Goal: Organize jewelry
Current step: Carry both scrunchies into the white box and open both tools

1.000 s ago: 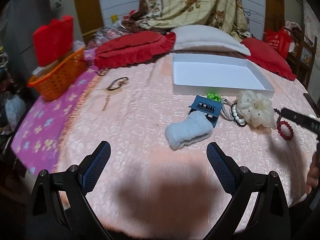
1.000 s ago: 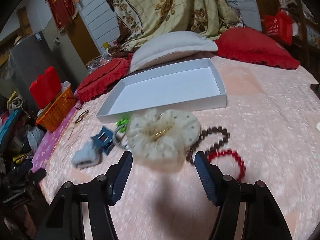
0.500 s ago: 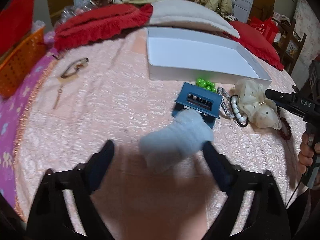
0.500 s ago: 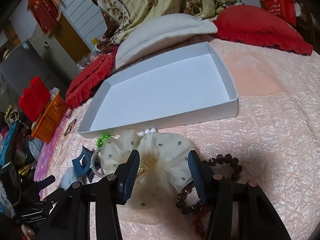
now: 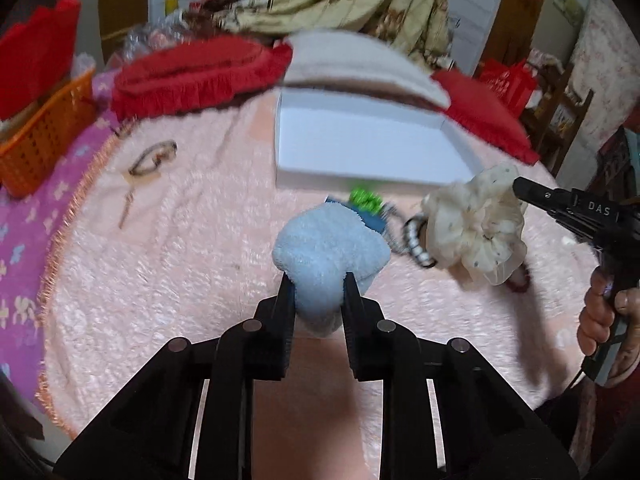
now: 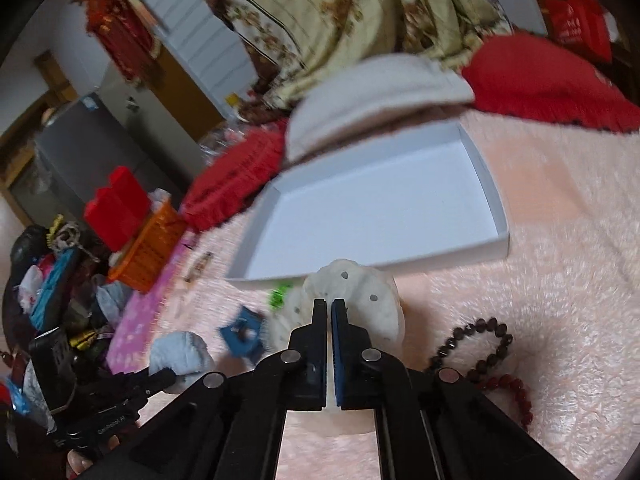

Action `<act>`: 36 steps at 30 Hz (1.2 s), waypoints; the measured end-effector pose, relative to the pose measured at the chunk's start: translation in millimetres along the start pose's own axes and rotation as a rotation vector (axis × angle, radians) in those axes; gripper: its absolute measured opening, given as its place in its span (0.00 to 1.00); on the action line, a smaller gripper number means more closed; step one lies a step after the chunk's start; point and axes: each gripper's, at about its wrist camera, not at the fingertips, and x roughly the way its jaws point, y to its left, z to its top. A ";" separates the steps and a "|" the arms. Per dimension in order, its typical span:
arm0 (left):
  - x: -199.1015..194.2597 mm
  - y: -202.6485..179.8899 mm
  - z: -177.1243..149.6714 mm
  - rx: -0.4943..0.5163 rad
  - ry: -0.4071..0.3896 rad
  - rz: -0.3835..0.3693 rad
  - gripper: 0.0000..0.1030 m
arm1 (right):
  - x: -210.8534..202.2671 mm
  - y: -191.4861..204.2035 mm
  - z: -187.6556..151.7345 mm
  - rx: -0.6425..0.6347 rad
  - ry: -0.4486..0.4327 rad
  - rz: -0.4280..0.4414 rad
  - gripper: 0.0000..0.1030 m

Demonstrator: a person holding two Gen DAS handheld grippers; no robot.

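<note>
Pink quilted bed (image 5: 192,240) carries shallow white cardboard tray (image 6: 372,216), empty, our likely drop spot. Left gripper (image 5: 318,286) fingers closing, pinching fluffy pale-blue scrunchie (image 5: 330,248); right gripper (image 6: 329,306) fingers pressed together on cream dotted scrunchie (image 6: 376,300), both lifted.

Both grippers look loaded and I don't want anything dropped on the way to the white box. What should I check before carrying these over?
1. Left gripper on the blue scrunchie: ok, pads press it on both sides, jaws closing.
2. Right gripper on the cream scrunchie: ok, shut on its fabric.
3. Cream scrunchie clear of the bedspread: ok in the left wrist view, it hangs from the gripper.
4. Anything snagged on the cream scrunchie: cannot tell; the white bead bracelet sits right against it.
5. White box has room: ok, nothing shows inside.
6. Dark bead bracelet left behind: ok, it lies on the bedspread.
</note>
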 end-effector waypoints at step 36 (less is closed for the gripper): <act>123.7 4.0 152.5 0.004 0.088 0.076 0.20 | 51.2 21.4 117.7 -0.068 0.052 -0.035 0.05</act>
